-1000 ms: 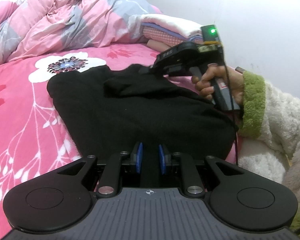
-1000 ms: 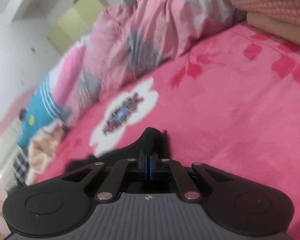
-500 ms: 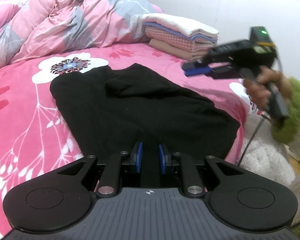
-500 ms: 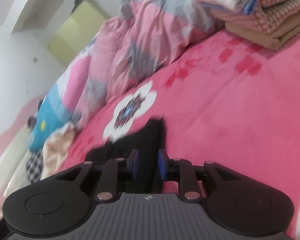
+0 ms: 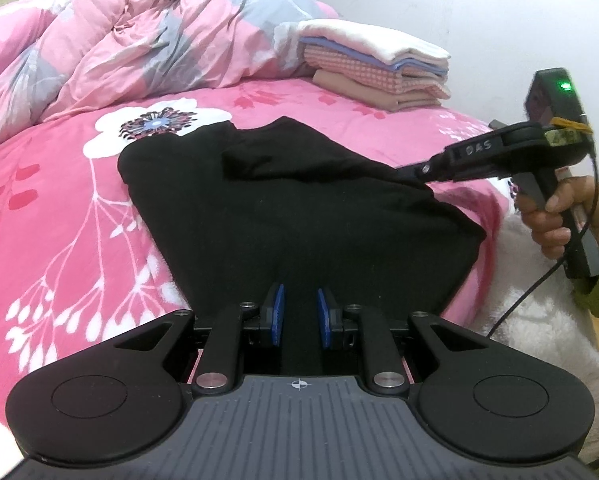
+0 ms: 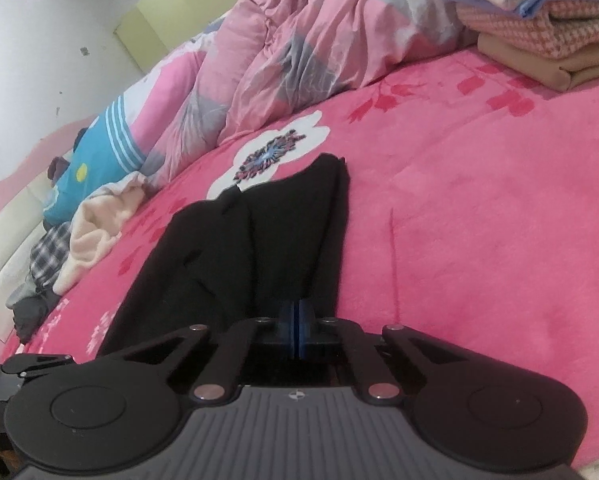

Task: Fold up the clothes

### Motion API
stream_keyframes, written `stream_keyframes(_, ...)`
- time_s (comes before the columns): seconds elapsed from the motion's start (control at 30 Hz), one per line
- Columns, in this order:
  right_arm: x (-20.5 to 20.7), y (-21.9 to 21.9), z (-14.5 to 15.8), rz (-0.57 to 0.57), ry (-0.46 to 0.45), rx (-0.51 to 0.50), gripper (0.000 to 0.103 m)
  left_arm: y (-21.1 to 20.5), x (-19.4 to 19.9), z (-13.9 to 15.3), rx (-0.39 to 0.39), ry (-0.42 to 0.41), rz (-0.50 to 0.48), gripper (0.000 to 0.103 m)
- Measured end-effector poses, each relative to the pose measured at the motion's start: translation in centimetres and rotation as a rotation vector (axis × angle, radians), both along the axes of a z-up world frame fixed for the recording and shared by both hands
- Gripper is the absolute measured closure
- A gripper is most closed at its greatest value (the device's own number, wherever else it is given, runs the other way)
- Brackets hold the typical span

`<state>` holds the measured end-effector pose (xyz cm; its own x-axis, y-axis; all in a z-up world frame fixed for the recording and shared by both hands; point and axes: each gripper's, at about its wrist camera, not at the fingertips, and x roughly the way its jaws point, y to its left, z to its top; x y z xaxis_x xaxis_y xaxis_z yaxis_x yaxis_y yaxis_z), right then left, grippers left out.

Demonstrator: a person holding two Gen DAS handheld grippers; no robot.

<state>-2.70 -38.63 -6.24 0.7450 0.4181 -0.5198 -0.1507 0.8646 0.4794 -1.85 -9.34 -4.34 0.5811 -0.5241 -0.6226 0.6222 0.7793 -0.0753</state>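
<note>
Left wrist: left tool (image 5: pixel 299 314) part-open astride near hem of black garment (image 5: pixel 299 208), likely anchoring; right tool (image 6: pixel 298 334) clamped on right edge, ready for fold.

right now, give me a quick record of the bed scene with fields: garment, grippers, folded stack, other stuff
garment: black garment spread on the pink bedspread, partly folded
left gripper: pads apart, black cloth between them
right gripper: shut at the garment's right edge; a grip on the cloth cannot be told
folded stack: folded clothes at the far side
other: rumpled duvet; unfolded clothes pile
</note>
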Motion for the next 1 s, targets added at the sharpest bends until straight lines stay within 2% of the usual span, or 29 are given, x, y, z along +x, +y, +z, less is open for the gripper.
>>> stream_keyframes(0.1, -1.0, -0.2, 0.7, -0.041, -0.035, -0.02, 0.103, 0.0, -0.1, 0.1, 0.004, -0.001, 0.002, 0.085)
stream_keyframes(0.27, -0.9, -0.3, -1.4, -0.071, 0.009, -0.033, 0.103, 0.0, -0.1, 0.0, 0.006, -0.001, 0.002, 0.085)
stream_keyframes(0.4, -1.2, 0.1, 0.1, -0.1, -0.002, -0.086, 0.1, 0.1, -0.3, 0.0, 0.008, -0.008, -0.001, 0.085)
stream_keyframes(0.47, -1.5, 0.6, 1.5, -0.1, -0.05, -0.147, 0.1, 0.2, -0.3, -0.2, 0.002, -0.01, 0.002, 0.085)
stream_keyframes(0.57, -1.7, 2.5, 3.5, 0.002, -0.159, -0.202, 0.094, 0.3, -0.4, -0.2, -0.005, -0.012, 0.002, 0.085)
stream_keyframes(0.63, -0.9, 4.6, 3.9, 0.087, -0.203, -0.264, 0.077, 0.3, -0.3, -0.2, -0.009, -0.012, 0.002, 0.085)
stream_keyframes(0.7, 0.0, 6.9, 4.0, 0.173, -0.241, -0.332, 0.072, 0.3, -0.3, -0.3, -0.01, -0.018, -0.001, 0.085)
stream_keyframes(0.93, 3.3, 13.3, 1.9, 0.406, -0.276, -0.586, 0.071, 0.4, -0.4, -0.6, -0.021, -0.037, -0.009, 0.085)
stream_keyframes(0.97, 3.7, 14.0, 1.6, 0.432, -0.281, -0.617, 0.072, 0.5, -0.4, -0.6, -0.028, -0.035, -0.01, 0.085)
stream_keyframes(1.0, 3.9, 14.2, 1.3, 0.442, -0.287, -0.64, 0.079, 0.6, -0.3, -0.7, -0.035, -0.031, -0.011, 0.085)
